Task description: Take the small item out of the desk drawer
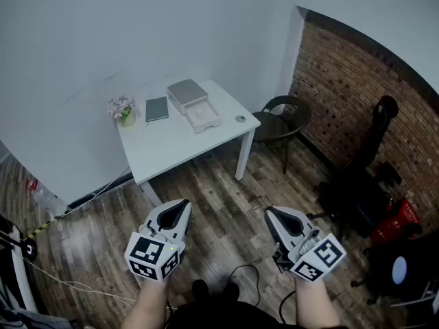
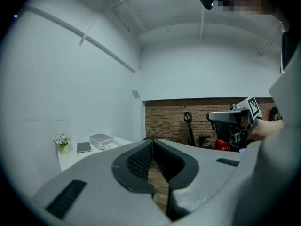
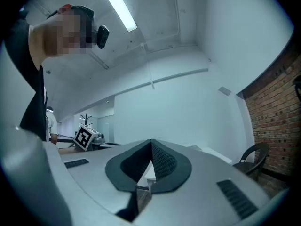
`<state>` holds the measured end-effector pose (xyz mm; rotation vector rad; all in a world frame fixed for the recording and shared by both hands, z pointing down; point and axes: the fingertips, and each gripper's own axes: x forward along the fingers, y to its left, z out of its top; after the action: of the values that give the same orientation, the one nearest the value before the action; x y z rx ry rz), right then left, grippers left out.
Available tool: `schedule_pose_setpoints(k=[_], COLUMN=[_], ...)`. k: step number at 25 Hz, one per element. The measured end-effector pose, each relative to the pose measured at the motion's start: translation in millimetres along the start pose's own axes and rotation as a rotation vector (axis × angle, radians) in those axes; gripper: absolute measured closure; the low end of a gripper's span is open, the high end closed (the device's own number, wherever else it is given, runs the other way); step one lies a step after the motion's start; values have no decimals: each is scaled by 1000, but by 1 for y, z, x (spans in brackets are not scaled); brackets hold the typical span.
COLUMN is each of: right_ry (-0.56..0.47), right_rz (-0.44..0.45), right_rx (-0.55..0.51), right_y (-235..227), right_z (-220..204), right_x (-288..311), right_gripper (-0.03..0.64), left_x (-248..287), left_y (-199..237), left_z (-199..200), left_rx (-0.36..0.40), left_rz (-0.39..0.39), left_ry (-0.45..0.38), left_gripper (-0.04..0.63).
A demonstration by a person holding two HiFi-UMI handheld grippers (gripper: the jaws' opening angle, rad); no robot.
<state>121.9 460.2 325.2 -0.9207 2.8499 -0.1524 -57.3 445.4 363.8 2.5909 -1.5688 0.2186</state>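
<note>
The room had white walls, a brick wall (image 1: 357,94) along the right side and a dark wooden floor (image 1: 219,197), with a white desk (image 1: 171,149) set against the far white wall. On the desk stood a small grey drawer unit (image 1: 187,91) with its drawer (image 1: 204,117) pulled out toward the front edge; what lay inside the drawer was too small to make out. Left of the unit lay a dark notebook (image 1: 156,108), and beyond it, near the desk's left end, a little pot of flowers (image 1: 123,110). A small round object (image 1: 240,118) sat on the desk top just right of the open drawer. A black chair (image 1: 281,118) stood beside the desk's right end, in front of the brick wall. Both grippers were held low over the floor, well apart from the desk, and pointed toward it. The left gripper (image 1: 180,203) had its jaws together with nothing between them, and the right gripper (image 1: 272,212) likewise had its jaws closed on nothing, tips meeting.
</note>
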Motion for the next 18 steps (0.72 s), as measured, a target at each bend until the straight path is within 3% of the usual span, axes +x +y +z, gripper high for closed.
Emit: schedule_pose_setpoints(k=[18], right_ry=[-40], right_rz=[50], right_rx=[-6], right_y=[0], right_z=[15], right_x=[-43], right_gripper=[614], left_x=[-2], left_y=[-45], left_z=[17], left_rx=[31], left_rz=[9], left_ry=[-34], left_gripper=[581])
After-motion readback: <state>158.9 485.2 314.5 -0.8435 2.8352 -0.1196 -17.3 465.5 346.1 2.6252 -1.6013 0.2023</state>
